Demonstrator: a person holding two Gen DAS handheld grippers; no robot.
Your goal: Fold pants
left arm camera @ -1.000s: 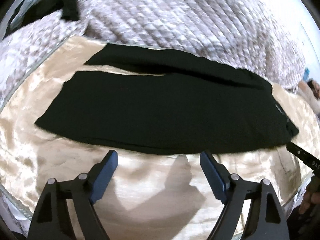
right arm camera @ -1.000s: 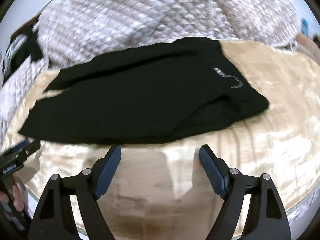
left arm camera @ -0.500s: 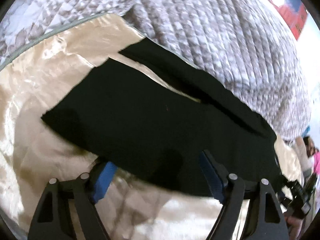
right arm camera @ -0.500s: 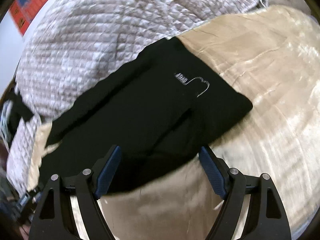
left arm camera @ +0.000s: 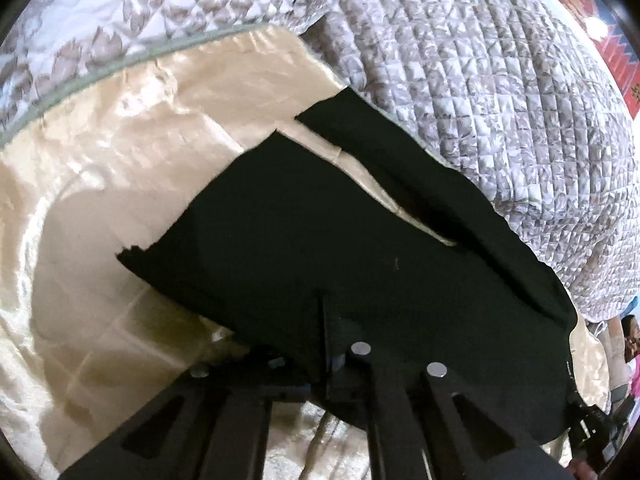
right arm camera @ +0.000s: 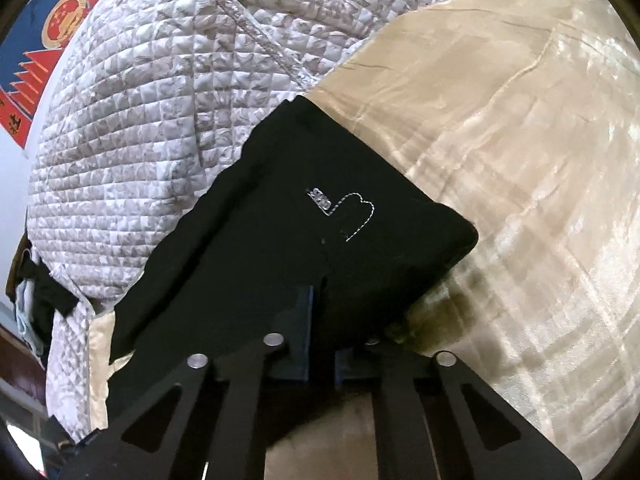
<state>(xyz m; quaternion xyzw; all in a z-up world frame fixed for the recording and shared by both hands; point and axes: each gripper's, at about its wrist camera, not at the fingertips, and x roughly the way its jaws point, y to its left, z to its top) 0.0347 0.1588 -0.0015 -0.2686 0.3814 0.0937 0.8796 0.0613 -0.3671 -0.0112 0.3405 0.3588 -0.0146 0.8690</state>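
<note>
- Pants [left arm camera: 340,248]: black, spread flat across the frame's centre on a cream sheet [left arm camera: 120,208]; quilt [left arm camera: 480,80] bunched above.
- Left gripper [left arm camera: 325,344]: bottom centre, jaws just closed, pinching the pants' near edge.
- Right gripper [right arm camera: 320,332]: bottom centre, jaws just closed, clamping the near edge below the embroidered logo [right arm camera: 348,208].

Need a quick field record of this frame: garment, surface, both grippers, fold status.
garment: black pants, lying flat, legs side by side with a narrow gap between them
surface: cream satin sheet, grey quilted blanket behind
left gripper: jaws just closed, shut on the near edge of the pants
right gripper: jaws just closed, shut on the near edge by the stitched logo
fold status: no fold made yet
</note>
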